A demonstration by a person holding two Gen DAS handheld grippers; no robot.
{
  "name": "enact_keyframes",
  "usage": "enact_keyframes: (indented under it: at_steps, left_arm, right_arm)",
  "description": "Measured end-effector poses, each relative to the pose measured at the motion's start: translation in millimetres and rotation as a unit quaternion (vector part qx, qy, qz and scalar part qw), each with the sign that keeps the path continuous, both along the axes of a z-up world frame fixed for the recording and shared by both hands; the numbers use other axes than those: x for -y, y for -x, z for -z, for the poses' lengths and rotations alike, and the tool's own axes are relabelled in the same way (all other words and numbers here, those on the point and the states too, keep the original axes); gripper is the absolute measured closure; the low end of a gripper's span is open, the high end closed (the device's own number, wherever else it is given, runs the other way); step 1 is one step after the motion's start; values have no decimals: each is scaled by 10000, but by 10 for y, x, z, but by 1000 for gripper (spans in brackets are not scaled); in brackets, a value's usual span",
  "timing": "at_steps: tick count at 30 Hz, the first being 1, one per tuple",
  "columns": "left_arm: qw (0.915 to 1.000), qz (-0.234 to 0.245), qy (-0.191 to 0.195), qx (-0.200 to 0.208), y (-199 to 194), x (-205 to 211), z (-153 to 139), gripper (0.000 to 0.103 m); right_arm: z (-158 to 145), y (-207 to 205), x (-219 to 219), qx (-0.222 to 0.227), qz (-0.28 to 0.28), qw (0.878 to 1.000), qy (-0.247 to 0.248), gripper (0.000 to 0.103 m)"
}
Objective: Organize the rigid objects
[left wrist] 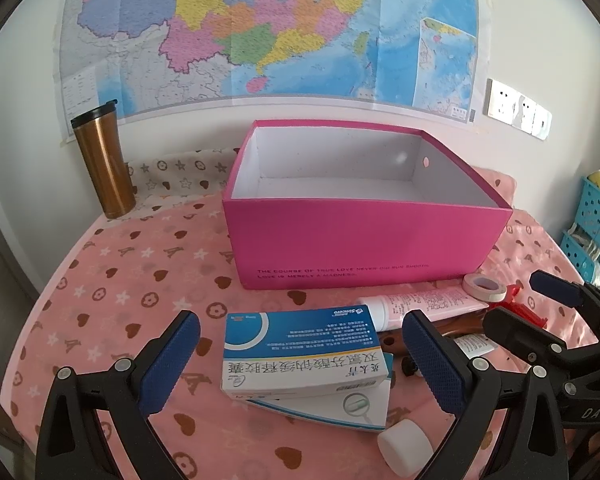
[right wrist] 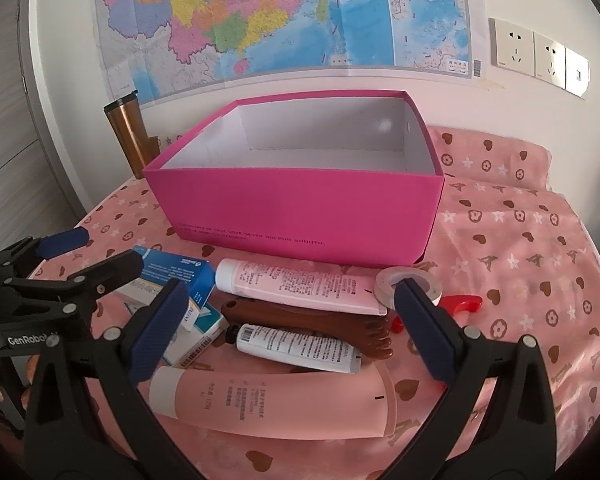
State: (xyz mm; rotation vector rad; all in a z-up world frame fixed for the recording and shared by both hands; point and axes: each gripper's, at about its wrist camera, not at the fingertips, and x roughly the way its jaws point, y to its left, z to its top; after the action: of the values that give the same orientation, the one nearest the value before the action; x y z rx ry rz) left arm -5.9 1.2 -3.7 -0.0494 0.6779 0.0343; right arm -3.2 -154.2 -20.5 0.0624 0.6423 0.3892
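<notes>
You've got bright, soft daylight and faint shadows in both views. Focus is sharp. Fisheye bends the edges; corners vignette black.

Lower medicine box (left wrist: 340, 408) mostly hidden, perhaps tilted

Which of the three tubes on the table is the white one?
The small white tube with the black cap, lying between the two pink tubes, against the brown wooden piece.

Pinks on a patterned cloth

The box (left wrist: 364, 240) is magenta outside, white inside; the cloth (left wrist: 132, 288) is pale pink with brown hearts and white stars; the tumbler (left wrist: 102, 164) is copper with a black lid; the medicine carton (left wrist: 300, 350) is blue and white.
</notes>
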Motion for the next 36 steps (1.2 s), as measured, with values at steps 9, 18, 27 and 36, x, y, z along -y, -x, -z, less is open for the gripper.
enact_keyframes:
  at_steps: [9,18,27,36]
  left_arm:
    - [10000,-7,-22,-43,-24,18,23,0]
    - [10000,-9,-14,-46,-26,11,28,0]
    - [10000,6,11,-72,-41,-27,79,0]
    - [9999,-51,23,-94,-40,-88,116,0]
  right_arm:
    - [10,-3,-10,-15,-13,10000,1,0]
    - [33,-4,-32,-29,-28,10000,-1,0]
    - [54,-15,-46,-53,-61,10000,-28,0]
    - [99,-52,-61,-154,-184,9997,-109,0]
